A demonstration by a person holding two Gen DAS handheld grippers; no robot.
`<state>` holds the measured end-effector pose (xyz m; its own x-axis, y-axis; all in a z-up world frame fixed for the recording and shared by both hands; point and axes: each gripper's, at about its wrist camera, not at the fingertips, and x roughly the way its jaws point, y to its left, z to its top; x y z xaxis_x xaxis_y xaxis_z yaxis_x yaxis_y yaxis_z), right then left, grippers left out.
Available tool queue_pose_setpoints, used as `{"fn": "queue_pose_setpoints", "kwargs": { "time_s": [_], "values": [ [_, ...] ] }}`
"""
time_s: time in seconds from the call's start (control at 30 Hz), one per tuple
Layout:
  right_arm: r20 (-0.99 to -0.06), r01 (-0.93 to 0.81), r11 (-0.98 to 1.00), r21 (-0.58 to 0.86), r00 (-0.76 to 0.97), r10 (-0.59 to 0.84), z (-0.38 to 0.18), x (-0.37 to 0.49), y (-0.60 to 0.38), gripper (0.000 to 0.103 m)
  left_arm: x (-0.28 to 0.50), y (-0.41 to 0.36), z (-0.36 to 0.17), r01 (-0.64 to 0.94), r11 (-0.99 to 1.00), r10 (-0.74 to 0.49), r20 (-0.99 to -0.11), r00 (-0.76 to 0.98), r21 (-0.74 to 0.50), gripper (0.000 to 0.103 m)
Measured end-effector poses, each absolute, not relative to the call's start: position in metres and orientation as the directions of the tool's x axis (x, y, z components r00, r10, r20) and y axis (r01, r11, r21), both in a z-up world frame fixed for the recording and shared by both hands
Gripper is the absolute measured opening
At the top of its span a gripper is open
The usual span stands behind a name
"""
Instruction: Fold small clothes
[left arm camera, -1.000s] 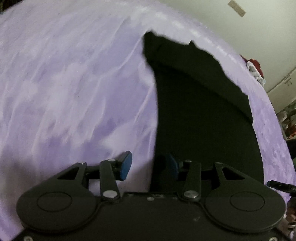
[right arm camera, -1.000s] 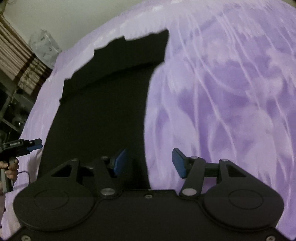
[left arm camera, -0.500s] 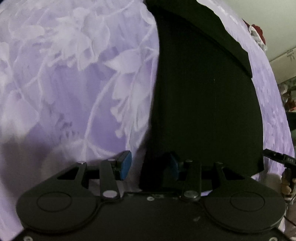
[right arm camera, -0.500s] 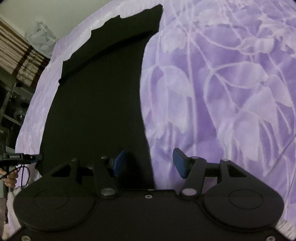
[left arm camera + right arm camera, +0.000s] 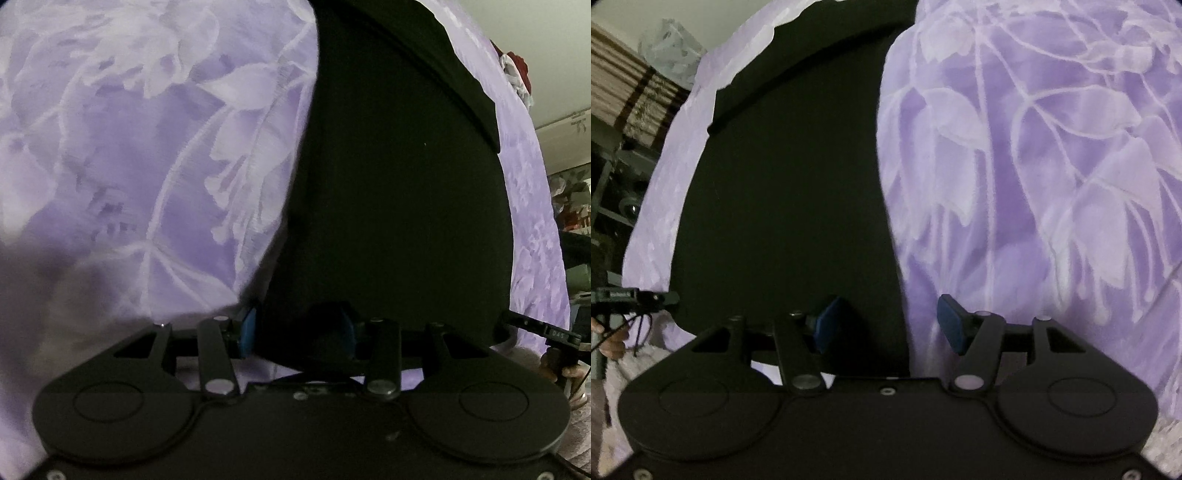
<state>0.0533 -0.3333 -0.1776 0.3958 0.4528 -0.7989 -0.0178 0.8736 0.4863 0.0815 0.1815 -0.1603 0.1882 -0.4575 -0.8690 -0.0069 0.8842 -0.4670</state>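
Note:
A black garment [image 5: 399, 192] lies flat on a purple floral bedspread [image 5: 140, 155], with a folded band at its far end. My left gripper [image 5: 297, 330] is open at the garment's near left corner, the cloth edge lying between its blue pads [image 5: 248, 328]. In the right wrist view the same garment [image 5: 790, 184] lies on the spread [image 5: 1034, 166]. My right gripper [image 5: 886, 319] is open at the near right corner, with the cloth edge between its pads [image 5: 951, 321]. Each gripper shows at the other view's side edge.
A striped curtain [image 5: 624, 96] and dark shelving [image 5: 613, 184] stand left of the bed in the right wrist view. Red and white cloth [image 5: 517, 74] lies at the far right of the bed in the left wrist view.
Both grippers have come down and forward to the garment's near corners. The cloth edge now lies between each pair of open pads.

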Motion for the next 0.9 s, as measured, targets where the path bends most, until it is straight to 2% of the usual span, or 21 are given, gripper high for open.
{"fn": "queue_pose_setpoints", "kwargs": {
  "time_s": [0.17,0.23,0.3,0.43,0.5,0.53,0.6,0.9],
  "values": [
    [-0.824,-0.048,0.904,0.425,0.392,0.409,-0.176,0.052,-0.319,0.053,0.085,0.180,-0.160,-0.009,0.883,-0.460,-0.868,0.187,-0.469,0.039],
    [-0.830,-0.063,0.912,0.406,0.392,0.397,-0.175,0.052,-0.315,0.053,0.084,0.178,-0.159,0.002,0.886,-0.456,-0.870,0.189,-0.464,0.033],
    [-0.833,-0.083,0.916,0.394,0.389,0.393,-0.174,0.052,-0.311,0.049,0.083,0.175,-0.160,0.018,0.882,-0.466,-0.867,0.177,-0.471,0.008],
    [-0.835,-0.107,0.919,0.380,0.389,0.390,-0.173,0.054,-0.306,0.027,0.084,0.166,-0.159,0.049,0.876,-0.481,-0.860,0.170,-0.480,0.007],
    [-0.830,-0.100,0.914,0.393,0.390,0.399,-0.172,0.055,-0.308,0.009,0.084,0.163,-0.157,0.065,0.879,-0.477,-0.862,0.173,-0.473,0.007],
    [-0.825,-0.094,0.910,0.404,0.391,0.407,-0.172,0.055,-0.311,0.006,0.084,0.163,-0.156,0.070,0.877,-0.479,-0.860,0.176,-0.475,0.007],
    [-0.814,-0.076,0.897,0.435,0.393,0.428,-0.172,0.055,-0.316,0.003,0.085,0.167,-0.153,0.066,0.866,-0.499,-0.847,0.185,-0.496,0.007],
    [-0.708,-0.025,0.786,0.618,0.416,0.570,-0.158,0.054,-0.341,0.000,0.093,0.186,-0.133,0.021,0.772,-0.617,-0.741,0.264,-0.635,0.007]
  ]
}}
